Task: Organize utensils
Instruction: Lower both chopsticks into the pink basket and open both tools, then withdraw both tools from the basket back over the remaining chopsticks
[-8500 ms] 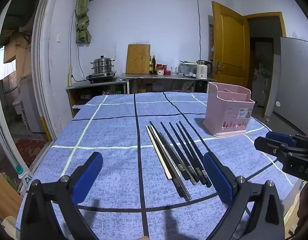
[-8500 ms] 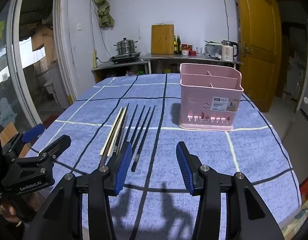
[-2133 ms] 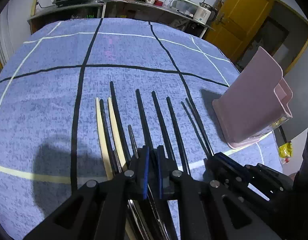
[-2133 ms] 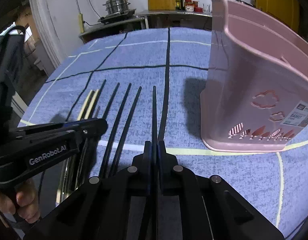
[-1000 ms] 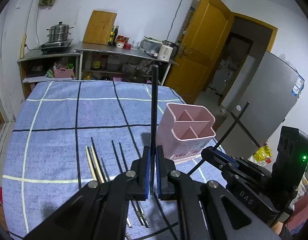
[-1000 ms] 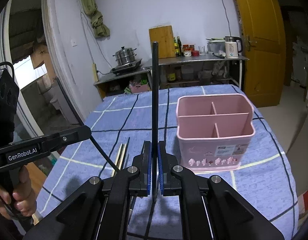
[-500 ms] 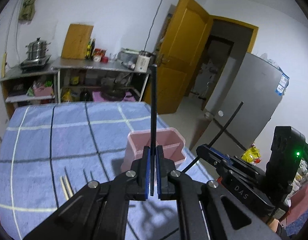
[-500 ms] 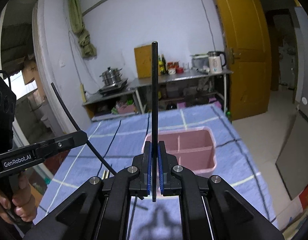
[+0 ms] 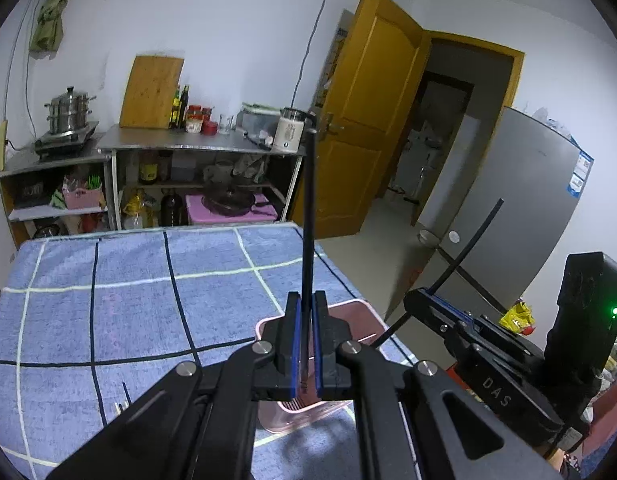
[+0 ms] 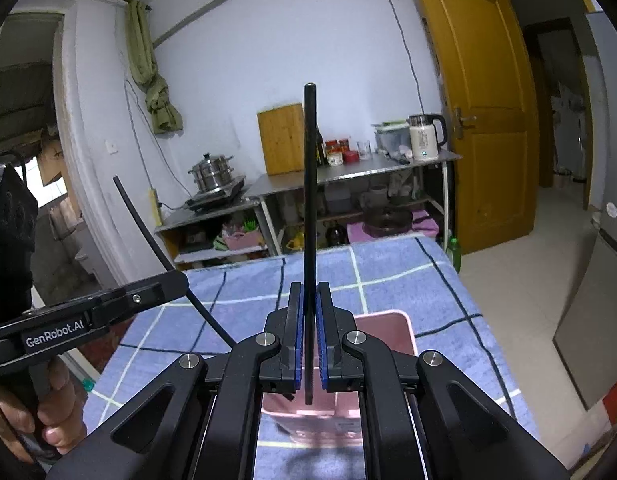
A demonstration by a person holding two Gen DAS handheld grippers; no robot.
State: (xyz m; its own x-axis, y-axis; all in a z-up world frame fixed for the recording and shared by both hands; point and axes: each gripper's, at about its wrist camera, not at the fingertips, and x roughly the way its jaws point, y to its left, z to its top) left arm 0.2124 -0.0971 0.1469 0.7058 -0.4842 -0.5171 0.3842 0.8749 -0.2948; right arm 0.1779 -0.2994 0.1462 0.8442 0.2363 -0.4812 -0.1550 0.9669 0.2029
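Observation:
My left gripper (image 9: 304, 344) is shut on a black chopstick (image 9: 308, 220) that stands upright above the pink utensil basket (image 9: 360, 316). My right gripper (image 10: 308, 344) is shut on another black chopstick (image 10: 309, 200), also upright, over the same basket (image 10: 392, 332). The basket is mostly hidden behind both sets of jaws. Each gripper shows in the other's view, the right one (image 9: 424, 300) and the left one (image 10: 176, 280), each with its chopstick slanting up. A few chopstick tips (image 9: 124, 396) remain on the blue checked tablecloth (image 9: 128, 300).
The table's far edge and right edge are close to the basket. Behind stand a steel shelf (image 9: 196, 148) with a kettle, jars and a cutting board, a stove with a pot (image 9: 68, 112), a yellow door (image 9: 368, 120) and a grey fridge (image 9: 520, 208).
Both grippers have risen and come in over the basket, each still holding its chopstick upright. The basket now sits lower in both views, behind the jaws.

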